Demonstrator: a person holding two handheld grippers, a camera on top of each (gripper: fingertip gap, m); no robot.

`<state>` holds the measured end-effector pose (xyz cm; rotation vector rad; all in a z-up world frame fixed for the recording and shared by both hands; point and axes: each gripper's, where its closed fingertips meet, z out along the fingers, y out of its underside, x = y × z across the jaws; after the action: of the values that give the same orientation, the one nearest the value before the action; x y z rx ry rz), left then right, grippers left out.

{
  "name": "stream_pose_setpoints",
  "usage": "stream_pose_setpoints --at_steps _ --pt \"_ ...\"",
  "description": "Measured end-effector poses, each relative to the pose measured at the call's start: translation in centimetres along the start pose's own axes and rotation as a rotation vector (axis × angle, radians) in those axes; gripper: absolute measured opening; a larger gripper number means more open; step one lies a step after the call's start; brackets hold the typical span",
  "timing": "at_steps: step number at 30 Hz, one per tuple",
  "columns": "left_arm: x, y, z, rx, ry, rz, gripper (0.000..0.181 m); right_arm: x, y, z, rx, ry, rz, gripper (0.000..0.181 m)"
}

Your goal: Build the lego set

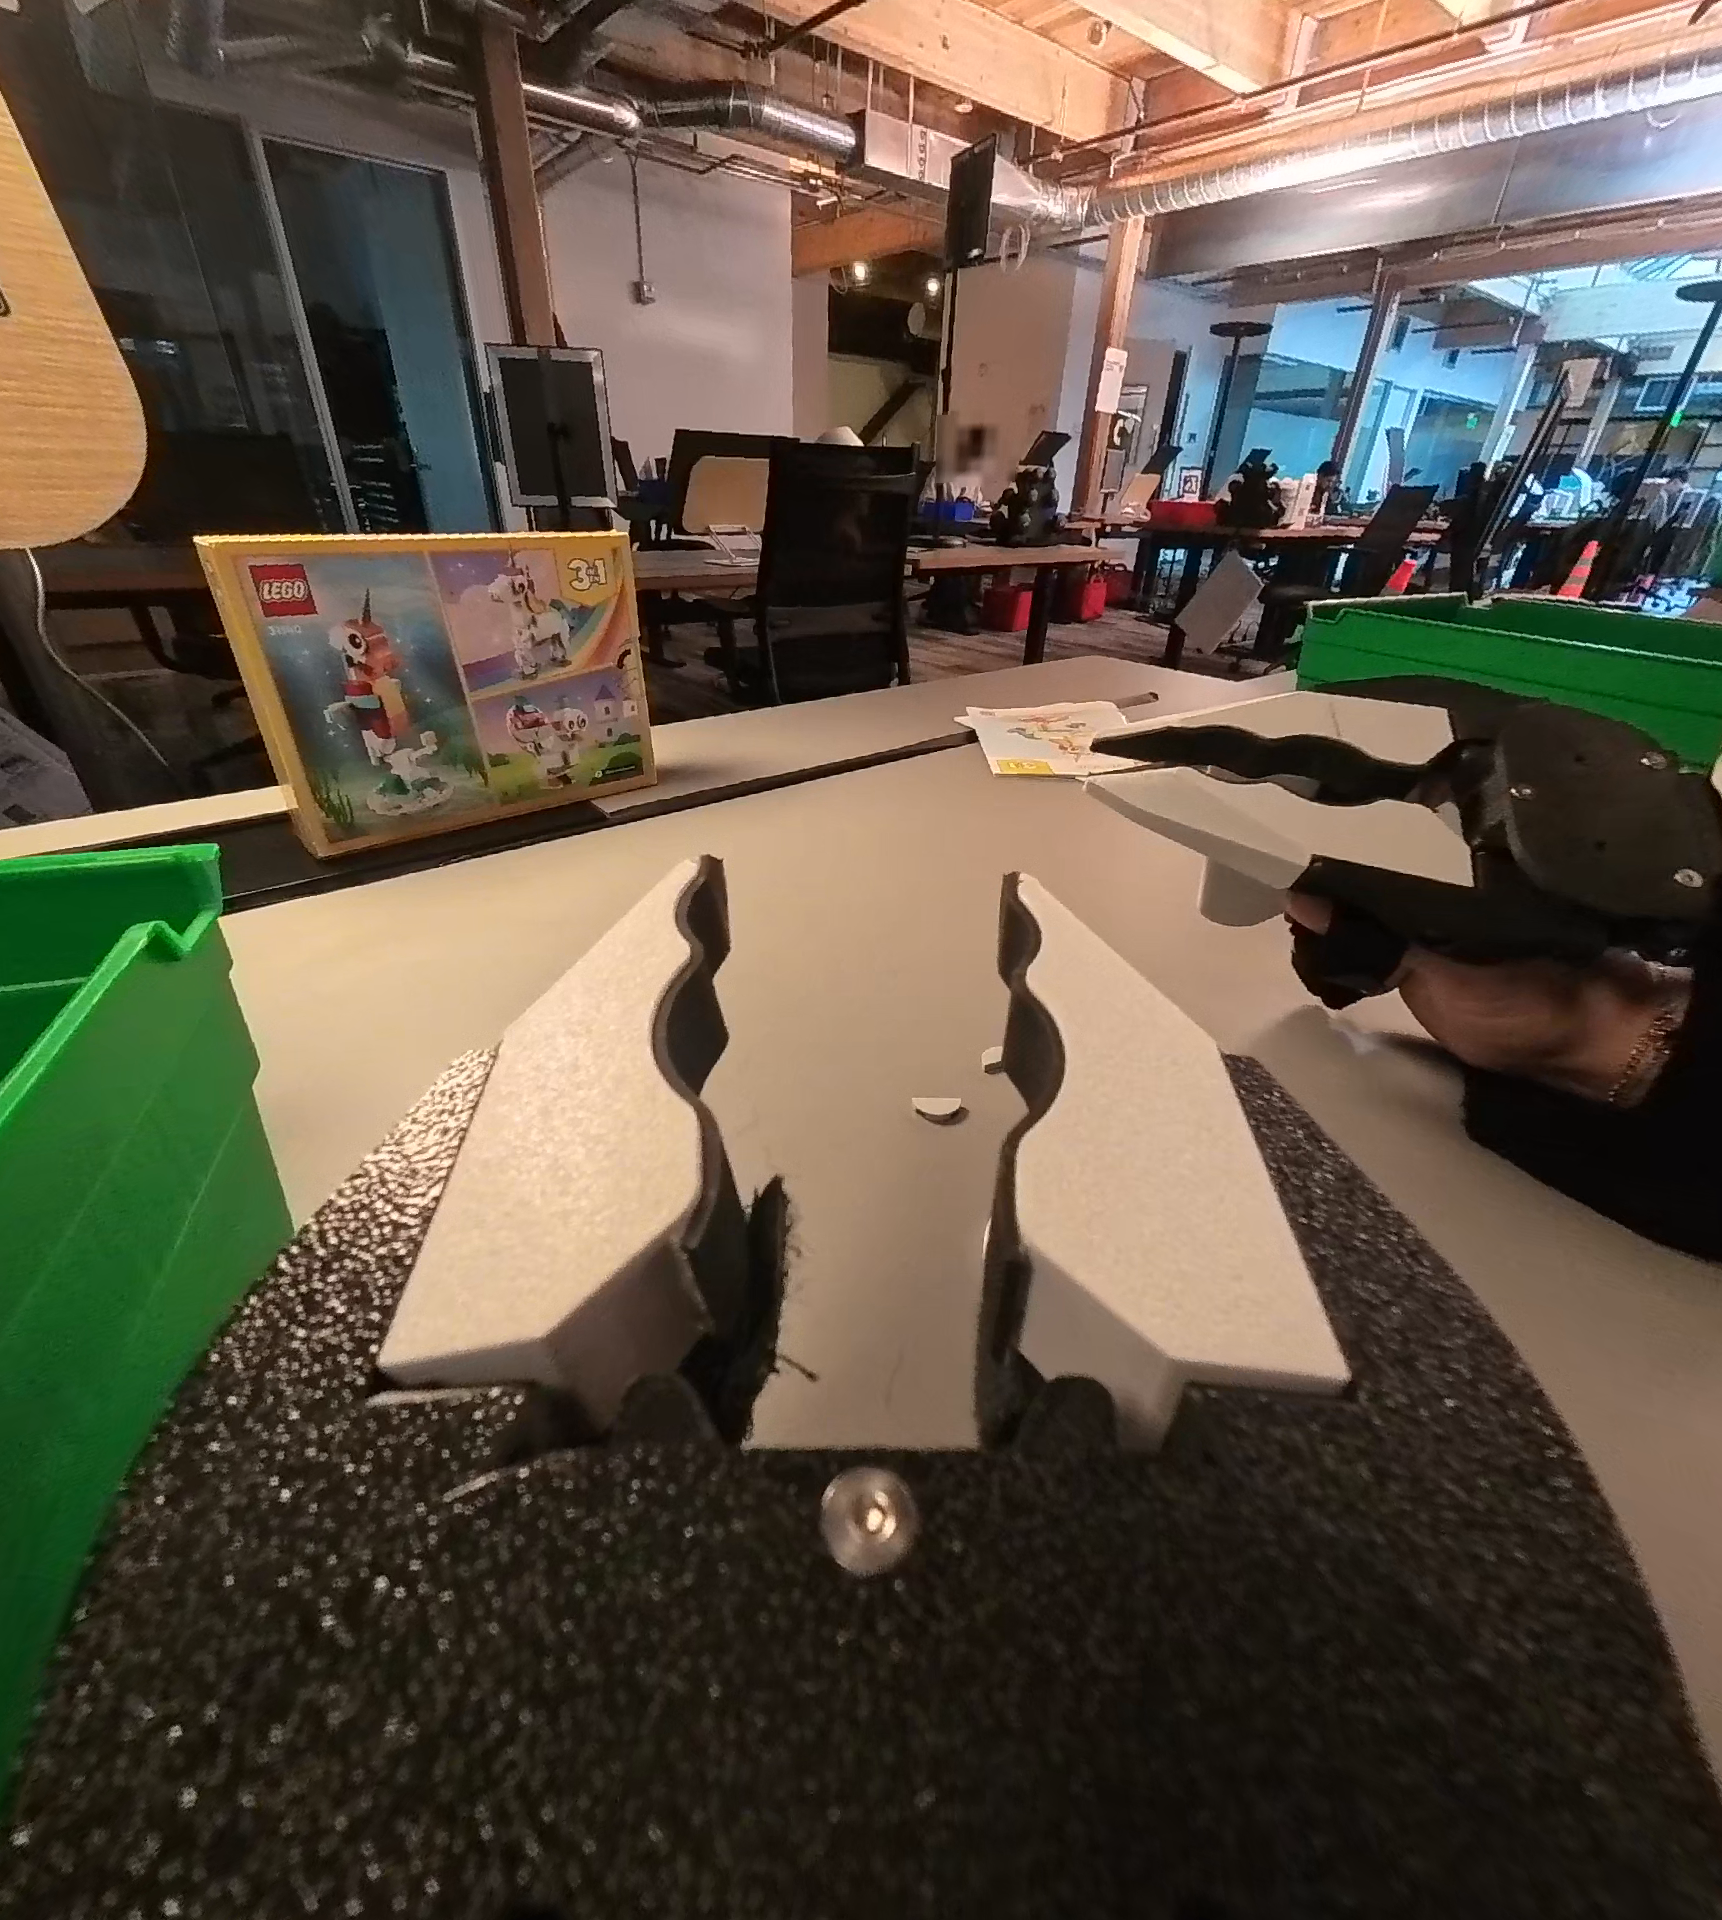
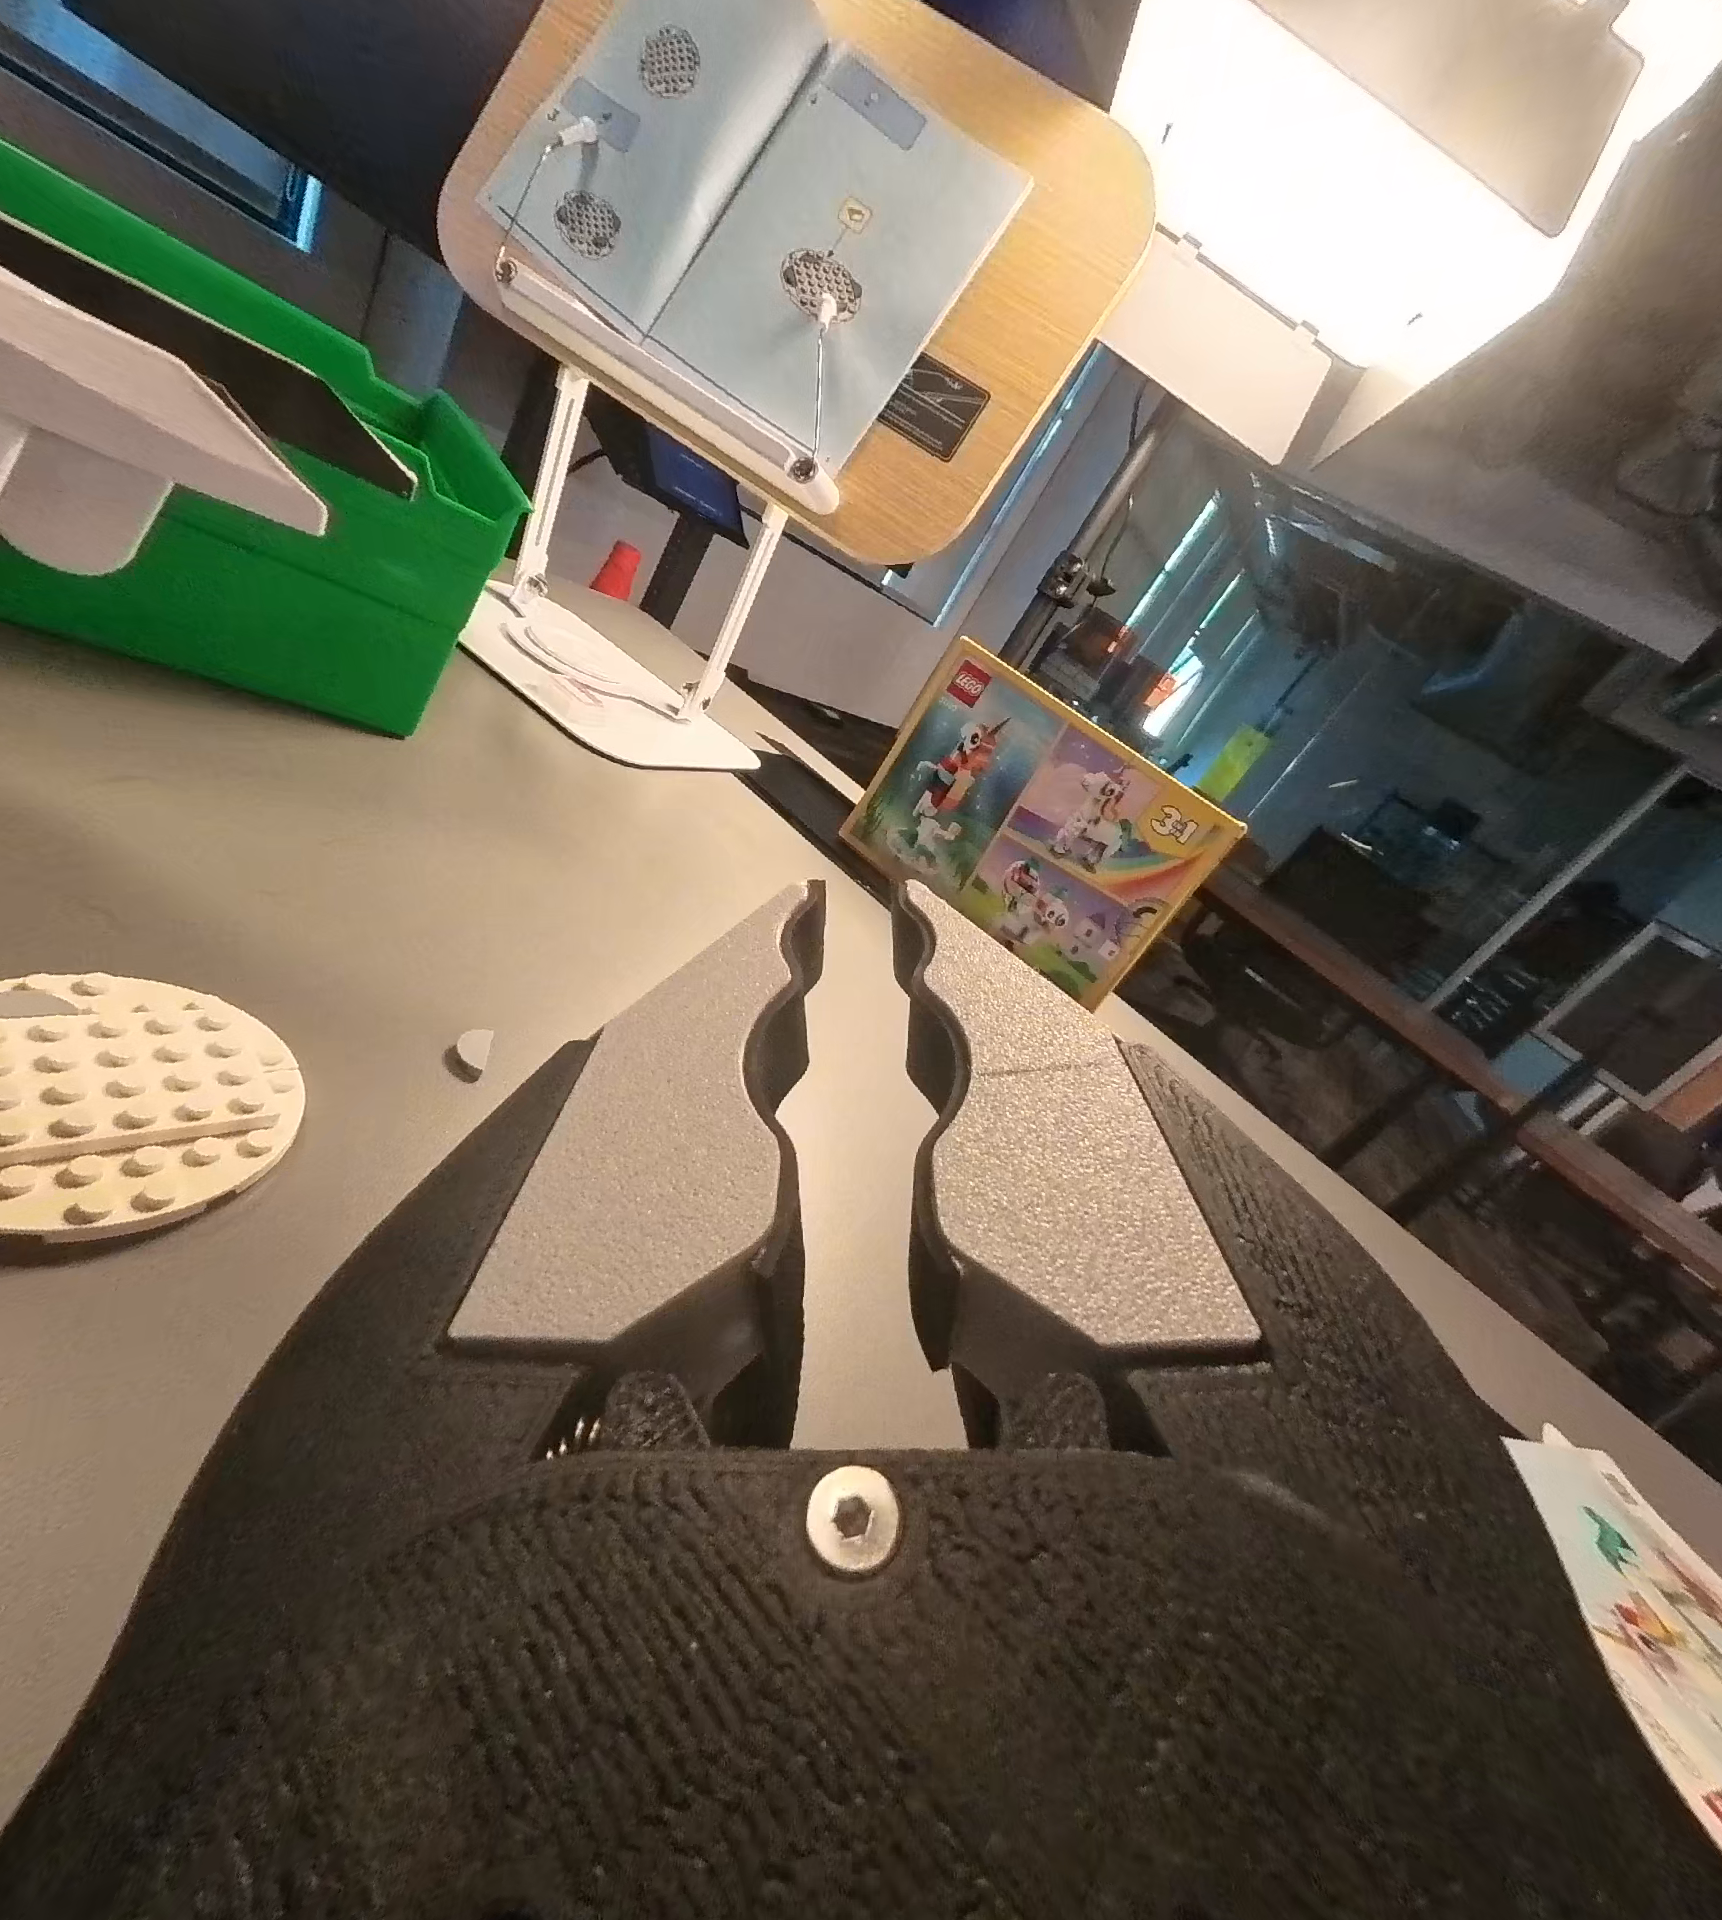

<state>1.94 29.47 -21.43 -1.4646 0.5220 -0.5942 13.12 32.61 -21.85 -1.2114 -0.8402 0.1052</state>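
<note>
Both grippers' grey fingers (image 1: 618, 1049) stand parted and empty above the grey counter (image 1: 836, 935), near a small grey half-round piece (image 1: 940, 1109) and a round white studded plate (image 2: 78, 1101).

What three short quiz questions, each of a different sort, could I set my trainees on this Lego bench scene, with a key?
1. True or false: the left gripper grips the small grey half-round piece.
2. Which is studded? A) round white plate B) Lego box C) green bin
3. Fill in: the Lego box stands ____ on the grey table.

Key: 1 false, its jaws are apart and the piece lies loose between them; 2 A; 3 upright.
</note>
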Motion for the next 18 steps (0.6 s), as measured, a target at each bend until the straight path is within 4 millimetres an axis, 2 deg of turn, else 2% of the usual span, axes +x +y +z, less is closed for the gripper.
stream_pose_setpoints --at_steps 18 --pt "0.03 0.02 0.03 0.000 0.003 0.000 0.048 0.44 0.25 -0.01 -0.002 0.010 0.035 0.010"
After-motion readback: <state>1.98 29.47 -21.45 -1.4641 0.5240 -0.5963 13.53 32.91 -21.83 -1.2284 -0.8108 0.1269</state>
